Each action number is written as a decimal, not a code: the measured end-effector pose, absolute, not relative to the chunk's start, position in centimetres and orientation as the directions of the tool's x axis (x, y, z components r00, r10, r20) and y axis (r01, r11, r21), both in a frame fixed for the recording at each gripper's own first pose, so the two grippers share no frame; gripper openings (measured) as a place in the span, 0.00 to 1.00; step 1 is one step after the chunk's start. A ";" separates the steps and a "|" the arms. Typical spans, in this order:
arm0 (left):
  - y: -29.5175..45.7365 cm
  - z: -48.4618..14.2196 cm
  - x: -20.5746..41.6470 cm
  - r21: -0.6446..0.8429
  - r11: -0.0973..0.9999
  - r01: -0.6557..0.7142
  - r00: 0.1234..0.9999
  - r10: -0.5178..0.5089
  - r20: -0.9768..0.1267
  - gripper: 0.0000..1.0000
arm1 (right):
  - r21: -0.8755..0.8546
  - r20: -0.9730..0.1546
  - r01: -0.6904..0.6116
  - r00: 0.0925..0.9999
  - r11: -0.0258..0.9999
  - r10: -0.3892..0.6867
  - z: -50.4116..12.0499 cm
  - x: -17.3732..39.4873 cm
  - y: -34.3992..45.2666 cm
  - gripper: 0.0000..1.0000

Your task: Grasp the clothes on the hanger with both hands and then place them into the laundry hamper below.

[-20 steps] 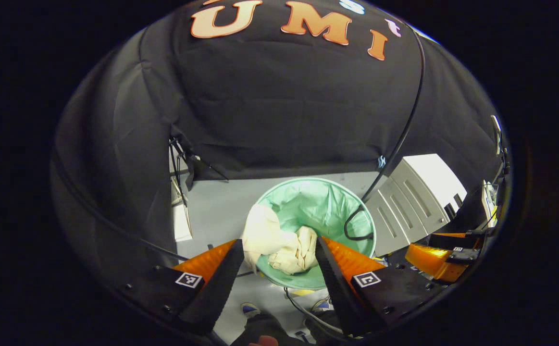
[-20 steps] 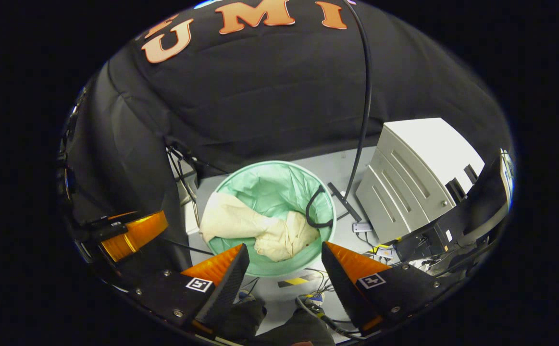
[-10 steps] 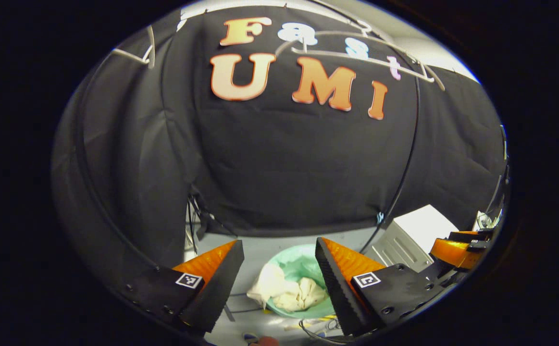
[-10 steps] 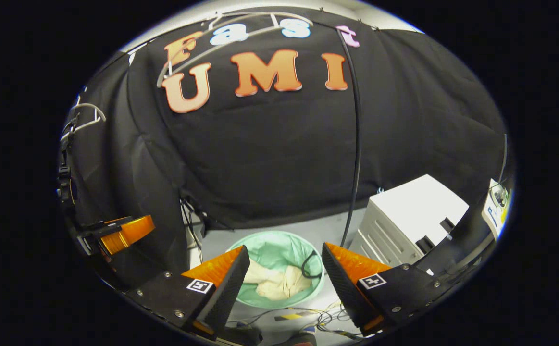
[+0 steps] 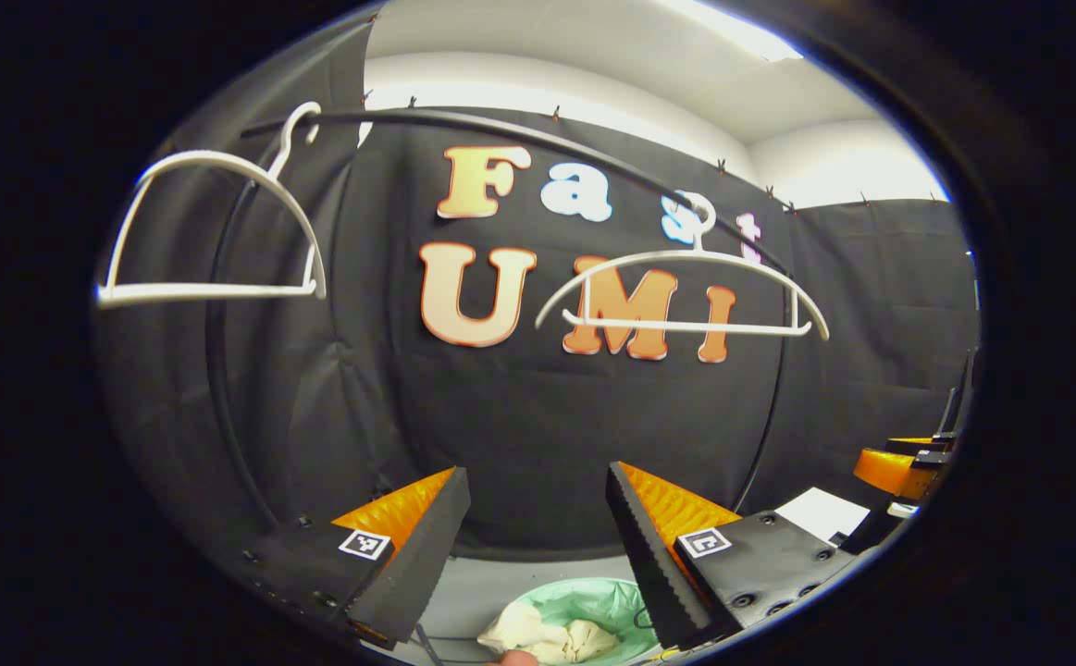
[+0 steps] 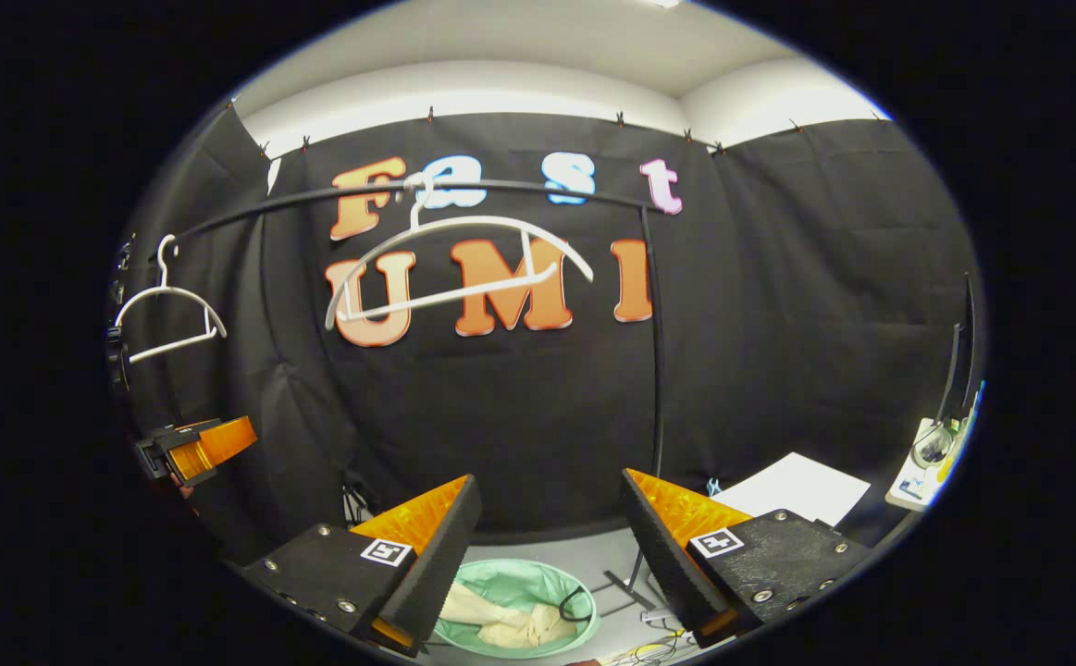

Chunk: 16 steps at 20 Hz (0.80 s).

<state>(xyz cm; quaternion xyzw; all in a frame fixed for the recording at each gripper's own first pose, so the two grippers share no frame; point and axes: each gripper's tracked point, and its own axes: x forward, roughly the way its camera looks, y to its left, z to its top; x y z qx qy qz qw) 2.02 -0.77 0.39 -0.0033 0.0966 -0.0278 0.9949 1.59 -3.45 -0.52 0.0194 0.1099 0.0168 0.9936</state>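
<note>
Where the cream clothes [image 5: 551,638] lie crumpled, they sit inside the green laundry hamper [image 5: 602,606] on the floor, low down between and beyond the left gripper's [image 5: 538,555] fingers in the left gripper view. The right gripper view shows the same clothes [image 6: 500,624] in the hamper [image 6: 519,583] below the right gripper [image 6: 551,546], slightly toward its left finger, with a loop of black cable [image 6: 575,606] draped over the hamper's rim on the side nearer the right finger.

Both grippers have their fingers spread wide apart, with nothing between them — neither touches the clothes or the hamper.

High above the left gripper, a white hanger [image 5: 686,296] hangs bare from a black rail [image 5: 519,134], up and toward its right finger. A second bare white hanger [image 5: 214,231] hangs farther along the rail, above and beyond its left finger. From the right gripper, one hanger [image 6: 454,259] tilts on the rail [image 6: 500,190] above the left finger, and the other [image 6: 167,310] hangs well off to that side.

The other gripper [image 5: 903,462] appears at the far right edge of the left gripper view, level with the fingers; likewise a gripper [image 6: 200,449] shows at the left edge of the right gripper view. A white cabinet [image 6: 797,490] stands on the floor just beyond the right gripper's right finger, beside the rail's upright pole [image 6: 658,370].
</note>
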 end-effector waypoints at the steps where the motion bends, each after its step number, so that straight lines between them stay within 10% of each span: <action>1: -0.9 1.7 1.8 -0.011 0.998 0.056 0.985 -0.057 -0.164 0.94 | 0.039 -0.188 -0.024 0.982 0.999 0.031 1.0 1.6 -3.8 0.94; 16: -3.2 6.2 2.3 -0.037 0.994 0.105 0.994 -0.107 -0.038 0.94 | 0.050 -0.080 0.060 0.995 0.997 -0.056 6.6 0.8 -6.5 0.93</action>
